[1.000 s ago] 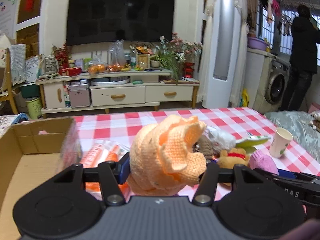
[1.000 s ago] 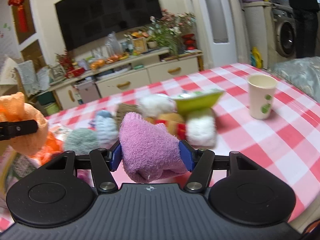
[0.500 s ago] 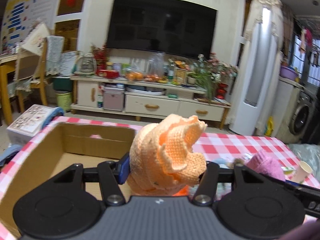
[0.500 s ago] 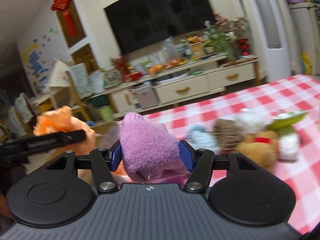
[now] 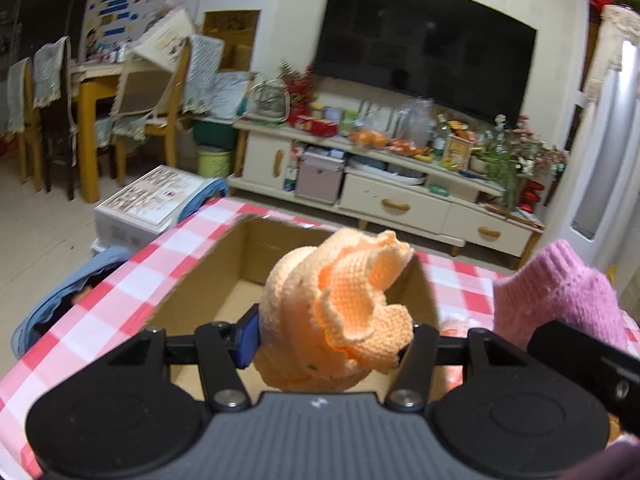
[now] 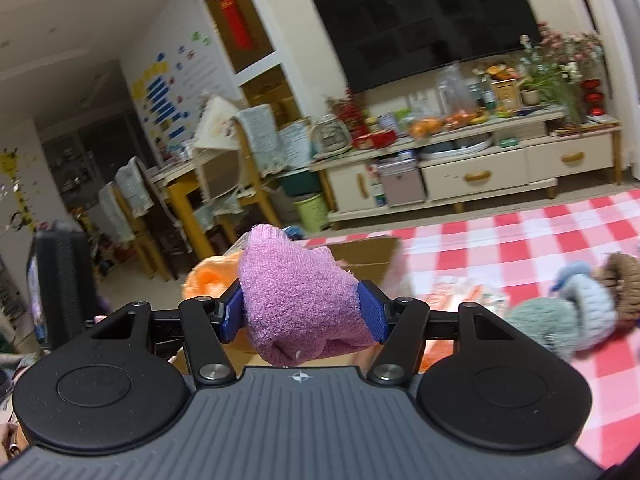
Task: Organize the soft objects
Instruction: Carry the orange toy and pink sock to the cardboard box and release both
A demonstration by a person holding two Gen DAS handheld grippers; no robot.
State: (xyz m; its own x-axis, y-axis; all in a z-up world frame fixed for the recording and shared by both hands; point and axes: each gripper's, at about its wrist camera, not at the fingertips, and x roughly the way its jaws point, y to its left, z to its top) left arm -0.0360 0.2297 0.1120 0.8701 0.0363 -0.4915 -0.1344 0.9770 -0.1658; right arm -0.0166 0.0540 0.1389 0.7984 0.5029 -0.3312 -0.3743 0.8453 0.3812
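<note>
My left gripper [image 5: 328,336] is shut on an orange knitted piece [image 5: 340,312] and holds it above the open cardboard box [image 5: 224,276]. My right gripper [image 6: 304,312] is shut on a pink knitted sock [image 6: 300,300]; the sock also shows in the left wrist view [image 5: 560,292], just right of the orange piece. In the right wrist view the orange piece [image 6: 208,276] peeks out behind the sock, with the box [image 6: 364,256] beyond it. Several knitted toys, one pale blue-green [image 6: 560,316], lie on the table at the right.
The box sits on a table with a red-and-white checked cloth [image 5: 140,268]. A plastic packet with orange items [image 6: 468,292] lies right of the box. Beyond the table edge are a blue bag [image 5: 68,296], a TV cabinet [image 5: 384,196] and chairs [image 5: 152,120].
Both grippers have swung left with their knitted pieces, away from the toy pile. The left one is now over the box, and the right one is close beside it.
</note>
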